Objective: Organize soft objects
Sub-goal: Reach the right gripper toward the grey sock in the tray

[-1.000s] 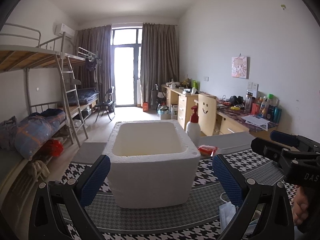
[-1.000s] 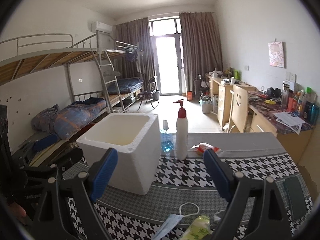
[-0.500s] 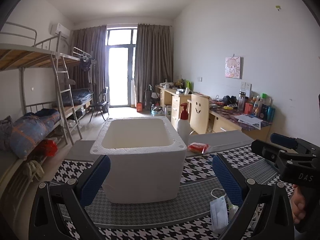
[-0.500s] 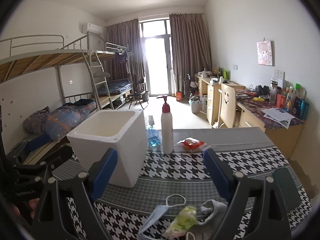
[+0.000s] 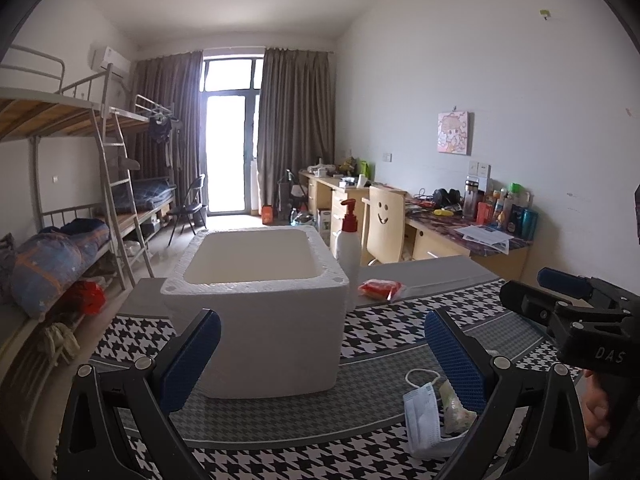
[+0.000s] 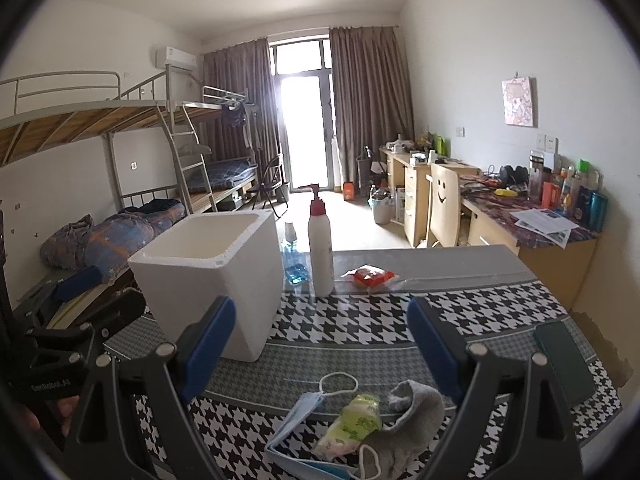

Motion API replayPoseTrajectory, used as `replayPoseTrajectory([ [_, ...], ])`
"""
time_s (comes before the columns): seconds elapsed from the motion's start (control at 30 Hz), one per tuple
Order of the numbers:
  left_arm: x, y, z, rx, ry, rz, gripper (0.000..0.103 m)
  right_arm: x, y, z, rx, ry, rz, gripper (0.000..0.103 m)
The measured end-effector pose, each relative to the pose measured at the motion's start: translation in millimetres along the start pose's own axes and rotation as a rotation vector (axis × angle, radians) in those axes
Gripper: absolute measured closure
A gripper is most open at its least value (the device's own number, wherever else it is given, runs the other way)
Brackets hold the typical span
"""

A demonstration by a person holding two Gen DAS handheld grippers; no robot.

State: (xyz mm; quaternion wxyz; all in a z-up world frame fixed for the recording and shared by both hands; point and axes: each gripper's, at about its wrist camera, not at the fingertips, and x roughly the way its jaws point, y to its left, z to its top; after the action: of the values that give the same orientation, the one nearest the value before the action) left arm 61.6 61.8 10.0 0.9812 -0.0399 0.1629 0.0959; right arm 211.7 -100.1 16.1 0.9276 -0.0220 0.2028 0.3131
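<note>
1. Foam box (image 6: 212, 272): white, open-topped, seemingly empty; stands toward the bench's (image 6: 480, 304) left side, probably the receptacle.
2. Soft items, near edge of the bench: blue face mask (image 6: 298, 420), wrapped tissue pack (image 6: 354, 424), grey sock (image 6: 408, 412), heaped touching, unsorted.
3. Pump bottle (image 6: 321, 240) and red packet (image 6: 370, 276): far edge, clear of the work.
4. Right hand-held gripper (image 6: 316, 344): jaws wide, nothing held, poised above the heap.
5. Left hand-held gripper (image 5: 320, 352): jaws wide, nothing held, facing the box.
</note>
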Motion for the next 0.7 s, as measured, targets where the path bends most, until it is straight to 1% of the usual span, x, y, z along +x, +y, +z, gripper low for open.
replayPoseTrajectory([
  [0.27, -0.7, -12.2, -7.5, 0.014, 0.0, -0.031, 0.001, -5.8, -5.5, -8.5, 0.01, 0.006, -0.021, 0.013],
  [0.33, 0.7, -16.0, -10.3, 0.019, 0.009, -0.051, 0.001, -7.3, -6.7, -11.1, 0.009, 0.008, -0.027, 0.013],
  [0.7, 4.7, -25.3, -18.9, 0.016, 0.037, -0.089, 0.001, -11.8, -15.7, -22.0, 0.035, 0.019, -0.051, 0.013],
])
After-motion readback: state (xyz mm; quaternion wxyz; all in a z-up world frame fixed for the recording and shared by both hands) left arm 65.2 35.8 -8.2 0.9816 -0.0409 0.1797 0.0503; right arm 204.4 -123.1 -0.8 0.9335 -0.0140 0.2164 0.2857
